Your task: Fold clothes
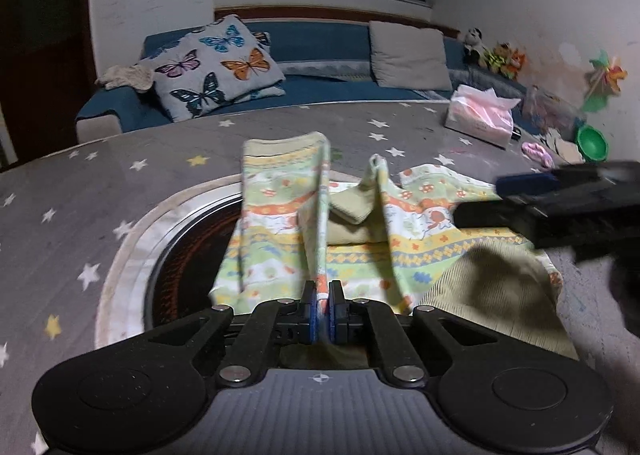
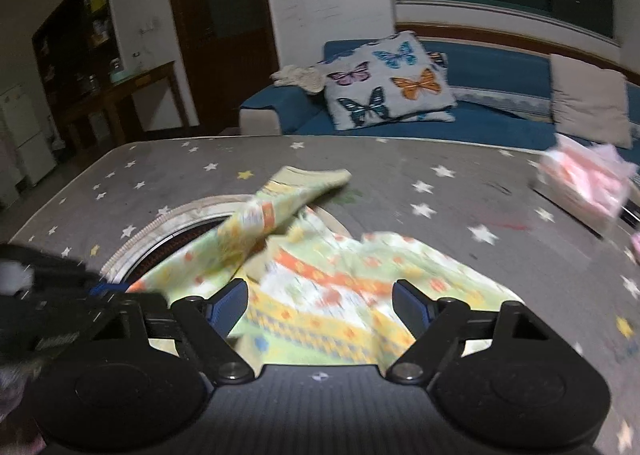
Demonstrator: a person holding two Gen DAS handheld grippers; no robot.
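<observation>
Left wrist view shows the left gripper [image 1: 323, 297] pinched tight on a raised ridge of the patterned garment [image 1: 280, 215], jaws basically closed with fabric between them. Only this view catches the green bowl [image 1: 593, 142] at 3 o'clock; can't tell what's in it. Right wrist view has the right gripper [image 2: 320, 301] with jaws wide apart over the garment [image 2: 340, 295], pads not pressing on it. The tissue box [image 2: 580, 191] at 3 o'clock has pink tissue sticking out. Garment lies on the grey star-print table cover [image 2: 400, 183], partly over a round recess [image 1: 180, 255]. Blue sofa [image 2: 480, 123] with butterfly cushion [image 2: 388, 83] at 12 o'clock.
</observation>
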